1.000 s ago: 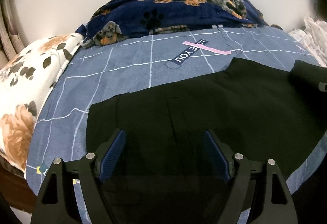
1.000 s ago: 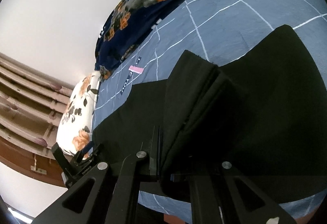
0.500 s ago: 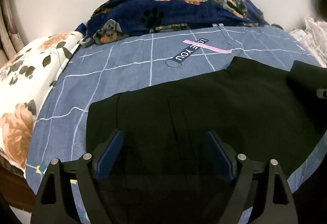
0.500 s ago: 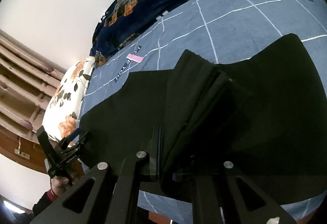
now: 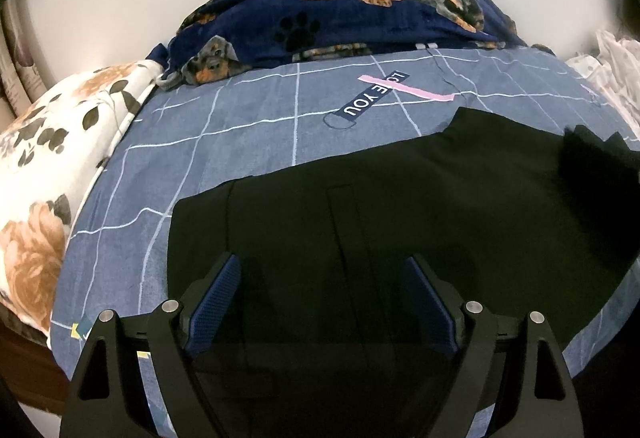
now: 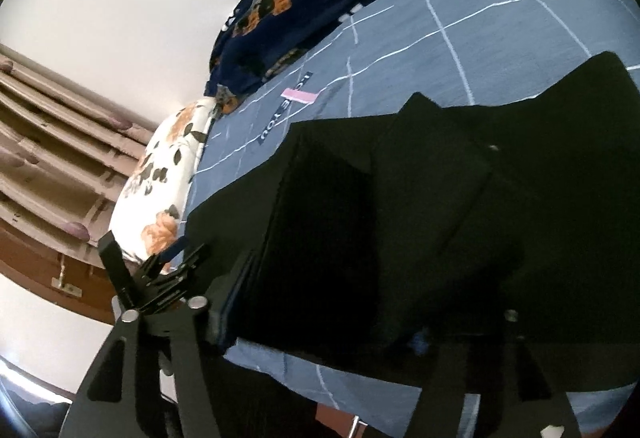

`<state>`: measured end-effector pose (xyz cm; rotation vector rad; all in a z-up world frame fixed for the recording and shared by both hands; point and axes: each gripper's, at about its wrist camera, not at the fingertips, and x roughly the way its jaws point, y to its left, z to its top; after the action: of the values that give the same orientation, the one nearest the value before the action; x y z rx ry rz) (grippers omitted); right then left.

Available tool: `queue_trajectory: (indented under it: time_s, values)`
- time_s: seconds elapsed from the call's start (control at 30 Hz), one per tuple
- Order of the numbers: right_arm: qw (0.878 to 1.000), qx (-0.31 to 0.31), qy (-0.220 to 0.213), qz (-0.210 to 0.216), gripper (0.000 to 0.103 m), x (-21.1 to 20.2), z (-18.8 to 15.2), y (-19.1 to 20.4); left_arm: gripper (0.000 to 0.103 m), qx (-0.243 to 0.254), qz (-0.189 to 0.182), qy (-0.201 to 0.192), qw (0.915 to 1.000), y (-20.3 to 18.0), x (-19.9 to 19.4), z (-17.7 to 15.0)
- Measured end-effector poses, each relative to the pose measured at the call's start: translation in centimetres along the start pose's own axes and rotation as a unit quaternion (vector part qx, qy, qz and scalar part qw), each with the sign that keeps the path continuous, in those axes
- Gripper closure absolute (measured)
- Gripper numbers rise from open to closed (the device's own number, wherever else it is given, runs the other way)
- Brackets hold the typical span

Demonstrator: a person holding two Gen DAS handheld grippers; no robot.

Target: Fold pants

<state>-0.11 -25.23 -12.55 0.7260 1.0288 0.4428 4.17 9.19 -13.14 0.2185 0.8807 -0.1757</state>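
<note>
The bed (image 5: 248, 142) carries the black pants (image 5: 400, 206), spread flat with one end doubled back onto itself. The left claw (image 5: 320, 302) hangs spread wide over the waist end, pinching nothing. The right claw (image 6: 340, 302) has just been opening; a second ago it was clamped on the folded cloth, which now lies loose between its fingers.

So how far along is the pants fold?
Done: the pants lie flat on the bed, and one end has been brought over onto them. In hand: the right gripper has just been opening, cloth between its jaws but no longer pinched; the left gripper hovers open over the other end. Left: probably at least one more fold.
</note>
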Motion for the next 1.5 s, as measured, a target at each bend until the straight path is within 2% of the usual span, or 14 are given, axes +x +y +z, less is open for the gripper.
queue_trajectory:
  time_s: [0.13, 0.3, 0.47, 0.63, 0.73, 0.87, 0.93, 0.97, 1.0, 1.17, 1.23, 1.4, 1.47, 1.5]
  values:
    - [0.997, 0.051, 0.011, 0.061, 0.031, 0.4, -0.2, -1.5, 0.019, 0.0, 0.0, 0.001, 1.0, 0.0, 0.0, 0.0]
    - [0.982, 0.118, 0.012, 0.149, 0.031, 0.3, -0.4, -3.3, 0.019, 0.001, 0.001, 0.002, 1.0, 0.0, 0.1, 0.0]
    - [0.97, 0.144, 0.006, 0.193, 0.031, -0.5, -0.3, -3.9, 0.019, 0.001, 0.0, 0.002, 1.0, 0.2, 0.2, -0.1]
    - [0.962, 0.176, -0.013, 0.208, 0.029, -2.8, -0.2, -5.9, 0.019, -0.001, -0.007, -0.009, 0.9999, 0.3, -0.4, 0.2]
    - [0.962, 0.189, -0.056, 0.19, 0.029, -6.7, 0.3, -8.5, 0.019, -0.002, -0.043, -0.038, 0.9984, -0.2, -2.4, 1.2]
    - [0.958, 0.204, -0.154, 0.13, 0.031, -14.2, 0.9, -12.3, 0.019, 0.034, -0.105, -0.084, 0.9903, -3.2, -5.4, 2.8]
    - [0.96, 0.195, -0.176, 0.094, 0.053, -16.4, 1.6, -12.9, 0.019, 0.048, -0.144, -0.09, 0.9842, -5.4, -6.0, 3.7]
    - [0.965, 0.184, -0.175, 0.071, 0.075, -16.9, 2.3, -12.8, 0.019, 0.053, -0.16, -0.092, 0.9813, -6.4, -6.0, 4.1]
    - [0.968, 0.175, -0.172, 0.058, 0.085, -16.9, 2.9, -12.6, 0.019, 0.06, -0.18, -0.092, 0.9774, -7.9, -6.0, 4.6]
    - [0.982, 0.133, -0.124, 0.043, 0.088, -13.2, 5.0, -11.4, 0.019, 0.072, -0.247, -0.078, 0.963, -14.4, -4.2, 5.7]
    - [0.988, 0.114, -0.099, 0.043, 0.088, -11.2, 5.6, -11.1, 0.019, 0.082, -0.258, -0.073, 0.9597, -16.4, -3.7, 5.7]
    - [0.996, 0.075, -0.045, -0.002, 0.088, -7.8, 6.3, -11.7, 0.019, 0.125, -0.251, -0.059, 0.958, -20.7, -1.7, 5.2]
    - [0.996, 0.07, -0.034, -0.039, 0.088, -7.3, 6.3, -12.6, 0.019, 0.133, -0.247, -0.054, 0.9583, -21.2, -1.3, 4.9]
    - [0.996, 0.078, -0.036, -0.037, 0.088, -7.4, 6.2, -13.3, 0.019, 0.134, -0.247, -0.05, 0.9586, -21.4, -1.0, 4.9]
